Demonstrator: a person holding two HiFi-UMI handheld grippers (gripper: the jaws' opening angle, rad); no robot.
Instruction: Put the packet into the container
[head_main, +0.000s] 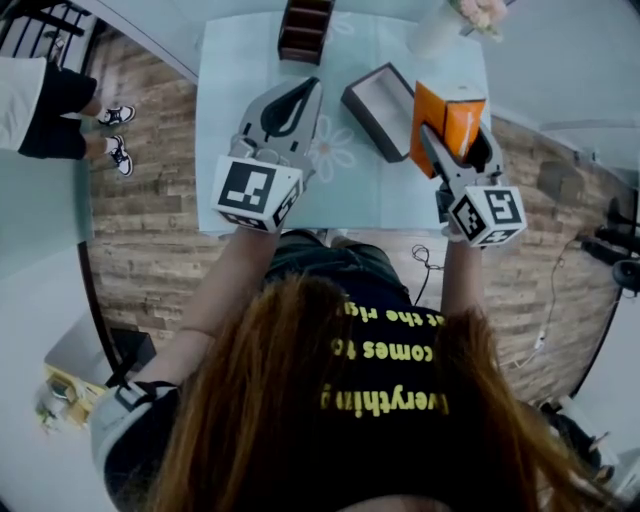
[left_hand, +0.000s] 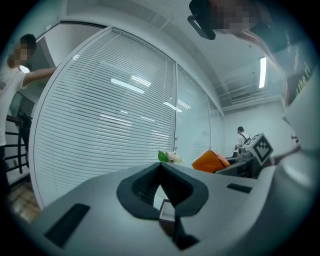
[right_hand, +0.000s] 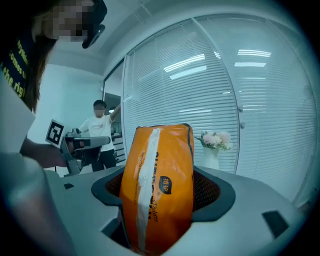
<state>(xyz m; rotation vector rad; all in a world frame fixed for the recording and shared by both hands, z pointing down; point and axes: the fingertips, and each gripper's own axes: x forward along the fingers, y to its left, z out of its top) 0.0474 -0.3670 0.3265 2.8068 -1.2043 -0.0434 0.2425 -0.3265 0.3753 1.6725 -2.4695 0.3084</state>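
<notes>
An orange packet (head_main: 447, 122) stands upright in my right gripper (head_main: 458, 136), which is shut on it above the right part of the table (head_main: 225, 110). In the right gripper view the packet (right_hand: 160, 185) fills the gap between the jaws of the right gripper (right_hand: 160, 175). The container (head_main: 356, 108), a dark open box with a pale inside, lies on the table just left of the packet. My left gripper (head_main: 312, 86) hovers left of the box, shut with its tips touching and nothing held. Below the left gripper (left_hand: 161, 167) a corner of the container (left_hand: 167, 211) shows.
A dark wooden rack (head_main: 305, 28) stands at the table's far edge. A white vase with pink flowers (head_main: 440, 25) stands at the far right, behind the packet. A person (head_main: 50, 100) stands off the table's left side. Slatted glass walls (left_hand: 110, 125) lie beyond.
</notes>
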